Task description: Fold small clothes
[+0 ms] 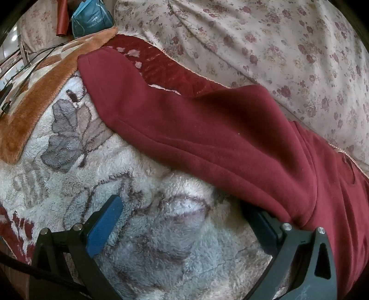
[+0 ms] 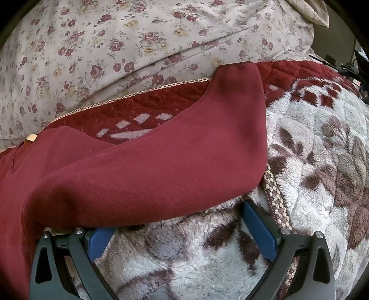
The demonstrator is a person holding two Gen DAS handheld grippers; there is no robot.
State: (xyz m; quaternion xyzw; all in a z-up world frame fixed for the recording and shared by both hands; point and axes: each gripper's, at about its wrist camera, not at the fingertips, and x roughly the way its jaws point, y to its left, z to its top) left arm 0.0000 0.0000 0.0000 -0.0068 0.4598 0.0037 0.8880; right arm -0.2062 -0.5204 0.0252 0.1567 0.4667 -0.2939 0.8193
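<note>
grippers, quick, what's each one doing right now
Left gripper: open, holding nothing, beside the red garment.
Right gripper: open, holding nothing, fingers at the garment's edge.

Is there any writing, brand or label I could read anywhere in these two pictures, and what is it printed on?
No text here can be read.
Teal bag, top left of the left view: a pale printed logo with lettering, too blurred to read.
Small tan tag at the neckline of the maroon sweater: too small to show any words.
Left hand-held gripper: faint marks on its black frame, unreadable.
</note>
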